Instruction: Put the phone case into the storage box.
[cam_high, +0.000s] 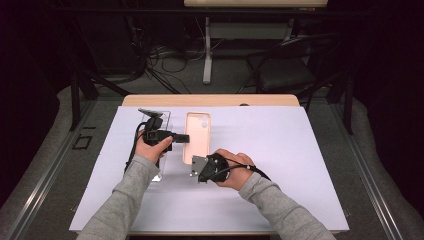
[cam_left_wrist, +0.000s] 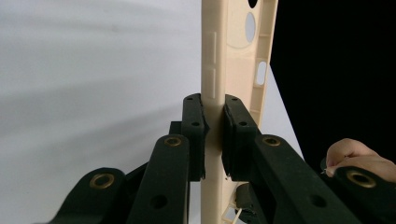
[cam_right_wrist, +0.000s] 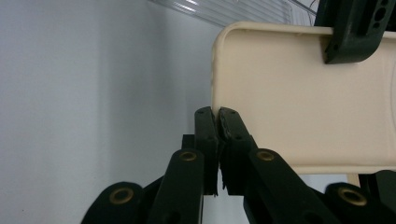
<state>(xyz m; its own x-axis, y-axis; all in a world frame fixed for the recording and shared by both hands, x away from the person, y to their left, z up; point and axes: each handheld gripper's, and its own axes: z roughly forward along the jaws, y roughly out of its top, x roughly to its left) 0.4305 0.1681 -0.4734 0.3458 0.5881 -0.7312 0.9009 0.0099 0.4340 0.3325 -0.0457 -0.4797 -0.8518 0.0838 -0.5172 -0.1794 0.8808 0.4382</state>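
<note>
While both grippers pinch the case (cam_high: 196, 137) | left gripper (cam_left_wrist: 214, 122) at 9 o'clock edge, right gripper (cam_right_wrist: 217, 121) at 6 | judged light, flexible, slippery; hold rims.

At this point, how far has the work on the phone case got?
Done: the beige phone case lies out on the white sheet, beside a clear plastic box. In hand: the left gripper is shut on the case's side wall; the right gripper is shut at its edge. Left: lifting or moving it.

Clear tray (cam_high: 159, 145) blocks the phone case's (cam_high: 197, 135) left; right lies open.
</note>
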